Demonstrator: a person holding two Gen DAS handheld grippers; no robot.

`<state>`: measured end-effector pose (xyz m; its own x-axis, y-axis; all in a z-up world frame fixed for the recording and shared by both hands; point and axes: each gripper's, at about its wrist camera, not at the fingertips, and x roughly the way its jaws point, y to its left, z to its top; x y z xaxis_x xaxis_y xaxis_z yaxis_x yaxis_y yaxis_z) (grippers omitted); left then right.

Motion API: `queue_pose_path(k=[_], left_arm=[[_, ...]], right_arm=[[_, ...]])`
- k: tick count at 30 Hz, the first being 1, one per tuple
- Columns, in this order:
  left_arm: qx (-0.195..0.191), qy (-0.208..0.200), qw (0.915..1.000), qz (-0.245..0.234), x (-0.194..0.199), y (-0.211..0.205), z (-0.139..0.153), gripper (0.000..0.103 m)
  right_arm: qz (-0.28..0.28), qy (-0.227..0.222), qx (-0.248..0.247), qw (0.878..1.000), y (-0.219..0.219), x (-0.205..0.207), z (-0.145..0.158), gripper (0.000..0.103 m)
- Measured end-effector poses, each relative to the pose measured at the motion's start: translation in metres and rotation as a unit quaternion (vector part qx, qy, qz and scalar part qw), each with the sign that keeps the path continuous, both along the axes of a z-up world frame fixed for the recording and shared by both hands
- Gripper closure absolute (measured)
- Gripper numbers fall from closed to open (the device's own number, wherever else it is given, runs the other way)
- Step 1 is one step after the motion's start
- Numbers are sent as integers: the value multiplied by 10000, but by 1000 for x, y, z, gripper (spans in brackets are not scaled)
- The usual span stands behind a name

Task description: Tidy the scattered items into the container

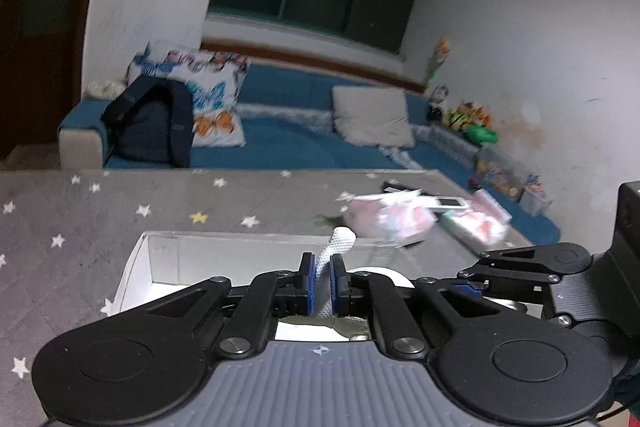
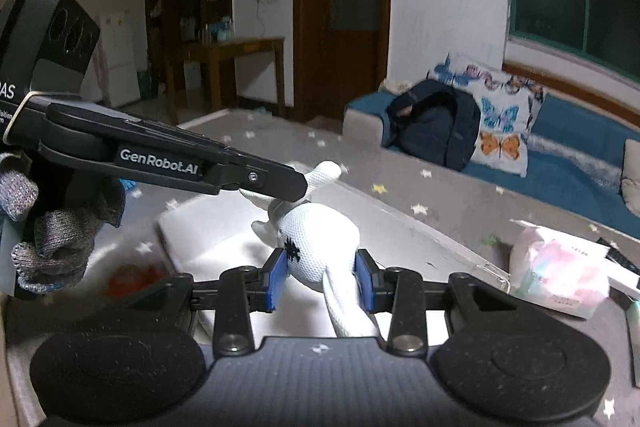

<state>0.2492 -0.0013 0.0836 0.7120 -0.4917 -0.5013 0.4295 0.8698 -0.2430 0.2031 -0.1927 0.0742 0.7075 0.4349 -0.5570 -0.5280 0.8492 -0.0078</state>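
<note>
A white plush rabbit [image 2: 316, 239] hangs over the white container [image 2: 224, 227]. My right gripper [image 2: 322, 277] is shut on the rabbit's round head. My left gripper [image 1: 322, 285] is shut on one of its long white limbs [image 1: 336, 247]; in the right wrist view the left gripper [image 2: 296, 187] reaches in from the left and pinches that limb at the far end. The container [image 1: 168, 259] lies just under and beyond both grippers. In the left wrist view the right gripper [image 1: 472, 283] shows at the right, its fingertips mostly hidden.
A pink and white packet [image 1: 390, 219] [image 2: 560, 275], a second pink packet [image 1: 484, 219] and a flat white device [image 1: 448, 205] lie on the grey star-patterned cloth [image 1: 120, 211] to the right. Something red [image 2: 132, 277] lies left of the container. A blue sofa [image 1: 288, 143] stands behind.
</note>
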Motion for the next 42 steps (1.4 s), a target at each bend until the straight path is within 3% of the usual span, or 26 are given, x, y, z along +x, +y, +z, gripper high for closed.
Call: queue_pose_path(k=[8, 18, 19, 34, 37, 42], left_arm=[[-82, 512, 9984, 237, 40, 0, -32, 95], [193, 565, 9977, 323, 33, -2, -36, 92], [199, 562, 9977, 330, 30, -2, -35, 91], [333, 336, 9985, 292, -43, -8, -18, 86], [334, 286, 9987, 239, -61, -11, -17, 86], [256, 338, 9990, 143, -87, -14, -20, 86]], right_arm=[[111, 671, -353, 9971, 7, 53, -33, 66], [-186, 500, -873, 9947, 7, 57, -44, 57], [-248, 459, -888, 9947, 6, 55, -41, 54], [-622, 1, -158, 9979, -32, -18, -4, 51], [-638, -44, -54, 9979, -38, -37, -2, 43], [-627, -71, 157, 9979, -44, -73, -3, 40]])
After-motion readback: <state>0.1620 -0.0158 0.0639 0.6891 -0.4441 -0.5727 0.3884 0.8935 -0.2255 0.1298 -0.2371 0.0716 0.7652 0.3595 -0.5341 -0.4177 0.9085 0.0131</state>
